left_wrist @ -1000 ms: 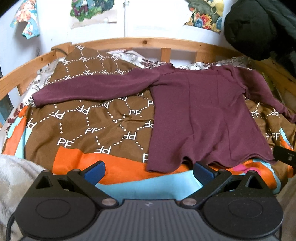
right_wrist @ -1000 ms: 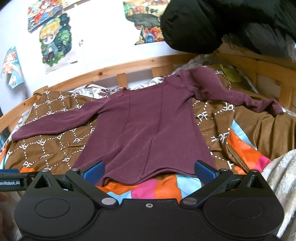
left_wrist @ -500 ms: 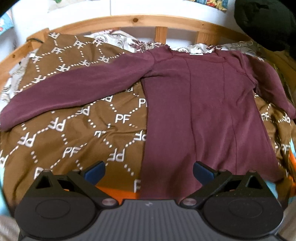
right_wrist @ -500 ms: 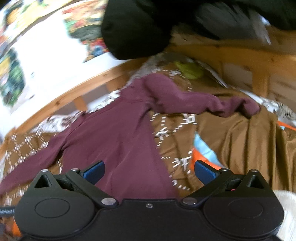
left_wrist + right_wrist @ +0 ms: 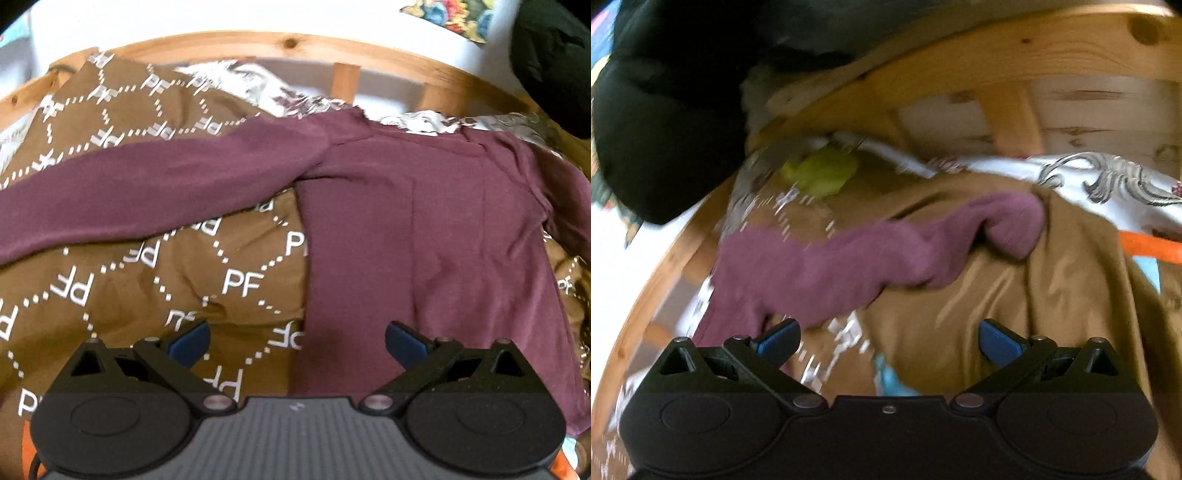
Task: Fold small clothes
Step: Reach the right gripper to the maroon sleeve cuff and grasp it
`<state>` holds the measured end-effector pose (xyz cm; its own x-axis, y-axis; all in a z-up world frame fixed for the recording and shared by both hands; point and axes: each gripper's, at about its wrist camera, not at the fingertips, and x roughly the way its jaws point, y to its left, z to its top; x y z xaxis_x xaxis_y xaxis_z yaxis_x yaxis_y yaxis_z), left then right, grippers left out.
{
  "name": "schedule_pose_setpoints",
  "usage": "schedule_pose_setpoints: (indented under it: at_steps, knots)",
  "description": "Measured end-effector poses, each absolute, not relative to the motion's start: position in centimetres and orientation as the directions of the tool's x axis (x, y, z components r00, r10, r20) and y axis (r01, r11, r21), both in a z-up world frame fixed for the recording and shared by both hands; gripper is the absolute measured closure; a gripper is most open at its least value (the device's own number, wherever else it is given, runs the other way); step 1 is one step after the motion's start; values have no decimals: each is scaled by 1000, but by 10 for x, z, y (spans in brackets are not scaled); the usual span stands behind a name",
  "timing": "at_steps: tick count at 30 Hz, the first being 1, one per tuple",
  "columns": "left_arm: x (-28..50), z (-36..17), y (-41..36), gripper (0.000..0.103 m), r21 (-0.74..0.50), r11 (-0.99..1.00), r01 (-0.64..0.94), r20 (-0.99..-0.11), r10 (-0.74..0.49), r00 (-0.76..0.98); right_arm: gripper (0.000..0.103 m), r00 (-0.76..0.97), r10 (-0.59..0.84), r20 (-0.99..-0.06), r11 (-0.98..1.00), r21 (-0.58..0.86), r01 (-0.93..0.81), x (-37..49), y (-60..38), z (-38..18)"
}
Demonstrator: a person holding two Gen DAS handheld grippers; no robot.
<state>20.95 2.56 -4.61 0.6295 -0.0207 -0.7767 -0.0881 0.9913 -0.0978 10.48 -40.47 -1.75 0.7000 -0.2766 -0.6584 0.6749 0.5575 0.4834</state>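
A maroon long-sleeved top [image 5: 424,229] lies flat on a brown blanket with white "PF" print [image 5: 155,280]. Its left sleeve [image 5: 147,184] stretches out to the left. My left gripper [image 5: 297,341] is open and empty, low over the top's left side edge. In the right wrist view the top's right sleeve [image 5: 857,262] lies crumpled on the brown blanket [image 5: 1015,295], its cuff [image 5: 1015,221] at the right. My right gripper [image 5: 889,341] is open and empty, just short of the sleeve; its left finger [image 5: 777,338] is close to the cloth.
A wooden bed rail [image 5: 288,44] curves behind the blanket, and in the right wrist view [image 5: 1015,62] it stands close ahead. A black garment [image 5: 672,122] hangs at the upper left. A yellow-green item [image 5: 822,171] lies near the rail. A white patterned sheet [image 5: 1108,181] shows at the right.
My left gripper has moved forward over the blanket toward the top's left side. My right gripper has swung right and forward to the right sleeve. Both stay open.
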Motion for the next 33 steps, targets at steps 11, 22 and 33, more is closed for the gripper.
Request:
schedule_pose_setpoints:
  at_steps: [11, 22, 33]
  knots:
    - [212, -53, 26, 1, -218, 973, -72, -803, -137, 580, 14, 686, -476, -550, 419, 544, 727, 95, -432, -25]
    - [211, -50, 33, 1, -286, 951, -120, -815, -175, 552, 87, 570, -624, -534, 309, 502, 808, 98, -450, -30]
    - [199, -30, 44, 1, -355, 927, -121, -748, -204, 631, 93, 878, -478, -38, 877, 28, 479, 133, -303, 47]
